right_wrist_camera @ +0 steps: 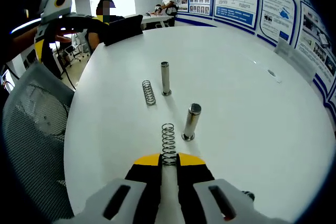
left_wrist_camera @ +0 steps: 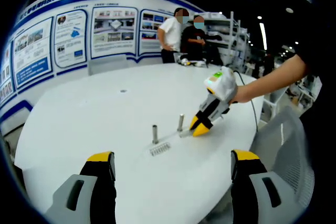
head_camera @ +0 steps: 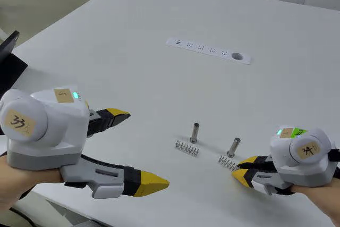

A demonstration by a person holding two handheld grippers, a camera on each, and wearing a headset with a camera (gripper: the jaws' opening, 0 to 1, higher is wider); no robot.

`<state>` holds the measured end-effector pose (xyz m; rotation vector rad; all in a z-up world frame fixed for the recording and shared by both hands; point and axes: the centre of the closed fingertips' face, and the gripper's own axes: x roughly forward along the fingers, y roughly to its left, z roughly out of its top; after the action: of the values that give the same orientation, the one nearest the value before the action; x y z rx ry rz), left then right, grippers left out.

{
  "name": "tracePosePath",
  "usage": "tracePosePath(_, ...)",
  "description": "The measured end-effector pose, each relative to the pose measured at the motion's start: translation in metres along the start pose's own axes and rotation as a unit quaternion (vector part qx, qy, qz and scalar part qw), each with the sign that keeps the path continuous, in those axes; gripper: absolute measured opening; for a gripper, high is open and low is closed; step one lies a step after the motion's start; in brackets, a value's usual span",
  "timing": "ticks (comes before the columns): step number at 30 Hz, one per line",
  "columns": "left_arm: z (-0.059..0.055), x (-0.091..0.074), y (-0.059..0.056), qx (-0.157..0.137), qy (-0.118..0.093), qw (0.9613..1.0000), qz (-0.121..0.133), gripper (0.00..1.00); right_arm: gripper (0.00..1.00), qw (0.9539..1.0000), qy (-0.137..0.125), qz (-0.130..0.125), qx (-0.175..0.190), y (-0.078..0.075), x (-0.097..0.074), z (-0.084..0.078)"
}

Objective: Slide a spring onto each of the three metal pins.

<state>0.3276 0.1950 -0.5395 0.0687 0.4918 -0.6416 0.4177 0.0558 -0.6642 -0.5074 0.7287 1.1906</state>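
No spring is on yet: the right gripper fingers pinch the end of one spring just ahead, beside a bare pin; the left gripper fingers gape wide, empty.

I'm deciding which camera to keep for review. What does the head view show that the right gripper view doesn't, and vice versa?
Head view: the white housing, green light and paper label of the right gripper. Right gripper view: its yellow-tipped fingers shut on the near steel coil spring, plus a grey mesh chair. Both: two upright metal pins and the second spring.
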Motion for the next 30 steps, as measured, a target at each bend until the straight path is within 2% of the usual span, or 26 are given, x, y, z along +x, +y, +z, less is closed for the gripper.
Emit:
tracePosePath(3, -0.004, -0.001, -0.002, 0.007, 0.01, 0.9999, -0.002, 0.92, 0.11, 1.0, 0.002, 0.0, 0.0, 0.0, 0.0, 0.0)
tracePosePath(9, -0.005, -0.006, -0.004, 0.001, 0.003, 1.0, 0.003, 0.91, 0.11, 1.0, 0.005, -0.001, -0.003, 0.001, -0.002, 0.0)
tracePosePath(14, -0.006, -0.008, -0.006, 0.001, 0.003, 1.0, 0.007, 0.91, 0.11, 1.0, 0.002, 0.006, -0.006, 0.006, -0.01, 0.004)
tracePosePath(17, -0.004, -0.007, -0.008, 0.002, 0.001, 0.9999, 0.011, 0.91, 0.11, 0.9996, -0.007, 0.014, -0.024, 0.012, -0.019, 0.012)
tracePosePath(19, -0.003, -0.004, -0.011, 0.003, 0.002, 1.0, 0.007, 0.91, 0.11, 0.9984, -0.007, 0.014, -0.055, 0.013, -0.026, 0.016)
tracePosePath(21, -0.002, 0.0, -0.016, 0.005, 0.003, 1.0, -0.001, 0.89, 0.11, 0.9981, -0.007, 0.012, -0.061, 0.013, -0.033, 0.019)
tracePosePath(24, 0.002, 0.007, -0.021, 0.01, 0.002, 0.9999, -0.011, 0.86, 0.11, 0.9977, -0.024, 0.025, -0.059, 0.018, -0.044, 0.03)
tracePosePath(25, 0.004, 0.011, -0.022, 0.011, 0.0, 0.9999, -0.012, 0.86, 0.11, 0.9968, -0.029, 0.05, -0.056, 0.027, -0.049, 0.034)
tracePosePath(26, 0.005, 0.013, -0.022, 0.011, -0.001, 0.9999, -0.013, 0.86, 0.11, 0.9957, -0.034, 0.061, -0.061, 0.032, -0.053, 0.037)
tracePosePath(29, 0.01, 0.02, -0.027, 0.01, -0.005, 0.9997, -0.02, 0.84, 0.11, 0.9922, -0.028, 0.074, -0.097, 0.041, -0.064, 0.042)
tracePosePath(30, 0.012, 0.023, -0.031, 0.011, -0.008, 0.9996, -0.026, 0.84, 0.11, 0.9911, -0.033, 0.077, -0.104, 0.045, -0.069, 0.047)
